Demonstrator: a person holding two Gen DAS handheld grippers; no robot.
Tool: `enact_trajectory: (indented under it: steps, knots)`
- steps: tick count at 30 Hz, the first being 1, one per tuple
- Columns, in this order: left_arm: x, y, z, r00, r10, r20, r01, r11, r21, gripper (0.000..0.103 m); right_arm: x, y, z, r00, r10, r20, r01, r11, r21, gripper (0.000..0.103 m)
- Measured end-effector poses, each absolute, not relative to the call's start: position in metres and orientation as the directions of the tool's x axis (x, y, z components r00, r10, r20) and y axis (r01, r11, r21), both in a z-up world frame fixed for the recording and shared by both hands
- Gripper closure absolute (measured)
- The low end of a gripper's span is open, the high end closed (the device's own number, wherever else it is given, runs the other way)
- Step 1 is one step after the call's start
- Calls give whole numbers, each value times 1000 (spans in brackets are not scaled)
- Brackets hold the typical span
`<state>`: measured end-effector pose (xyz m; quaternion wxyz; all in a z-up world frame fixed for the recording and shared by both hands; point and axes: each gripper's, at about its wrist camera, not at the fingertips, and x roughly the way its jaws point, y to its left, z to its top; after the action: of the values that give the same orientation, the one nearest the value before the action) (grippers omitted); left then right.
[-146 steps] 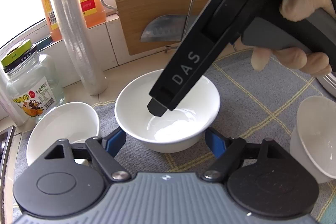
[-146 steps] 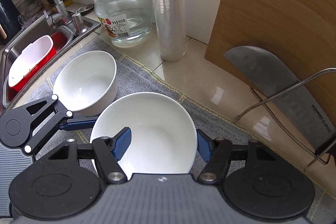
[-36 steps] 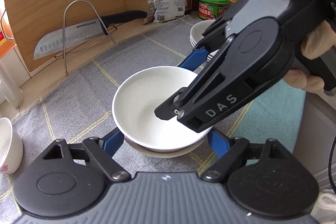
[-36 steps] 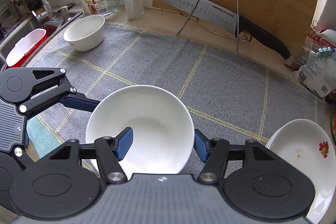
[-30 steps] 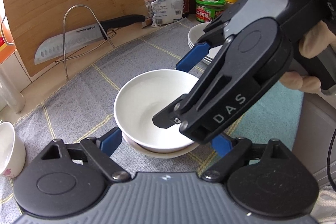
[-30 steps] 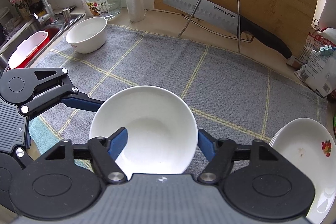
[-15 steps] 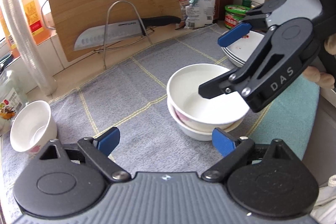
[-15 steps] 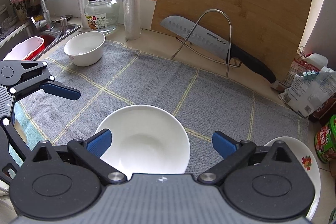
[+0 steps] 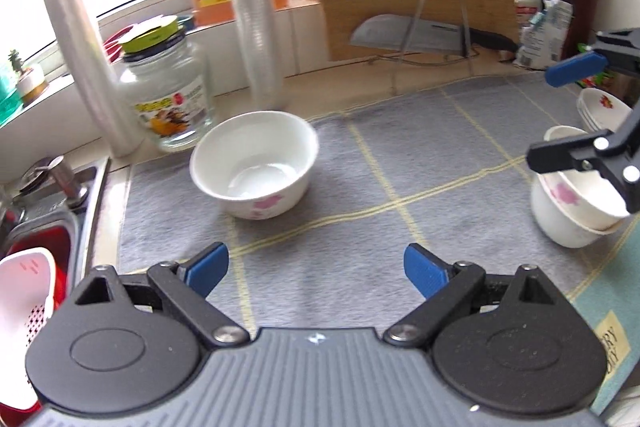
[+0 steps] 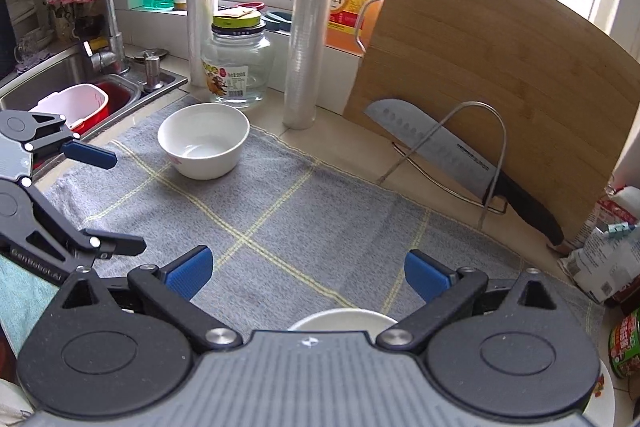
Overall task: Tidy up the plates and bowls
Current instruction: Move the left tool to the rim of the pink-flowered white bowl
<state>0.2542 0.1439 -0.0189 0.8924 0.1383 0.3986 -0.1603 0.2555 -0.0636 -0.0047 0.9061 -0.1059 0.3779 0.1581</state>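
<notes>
Both tongs stand wide open and empty: the left gripper (image 9: pixel 316 265) faces the lone white bowl (image 9: pixel 254 169) ahead of its jaws on the grey mat (image 9: pixel 400 167), likely the next piece to collect. The right gripper (image 10: pixel 308 271) hangs just above the stacked bowls (image 9: pixel 568 203), whose rim barely shows beneath its body. The plates (image 9: pixel 600 107) sit beyond that stack, probably kept as a separate pile.
</notes>
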Motion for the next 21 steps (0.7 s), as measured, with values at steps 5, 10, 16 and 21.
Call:
enact_trajectory:
  steps: [5, 10, 16, 21]
  knots:
    - [288, 184, -24, 622, -131, -772, 312, 946, 90, 9, 274, -27, -12, 646, 234, -727, -384, 922, -45, 0]
    - [314, 206, -23, 613, -148, -776, 281, 959, 38, 9, 289, 9, -24, 630, 259, -732, -411, 911, -32, 0]
    - [337, 208, -23, 591, -199, -782, 332, 943, 11, 9, 303, 42, -44, 610, 265, -747, -450, 892, -51, 0]
    - [355, 202, -27, 571, -218, -791, 370, 929, 11, 9, 311, 59, -55, 623, 238, -745, -441, 893, -84, 0]
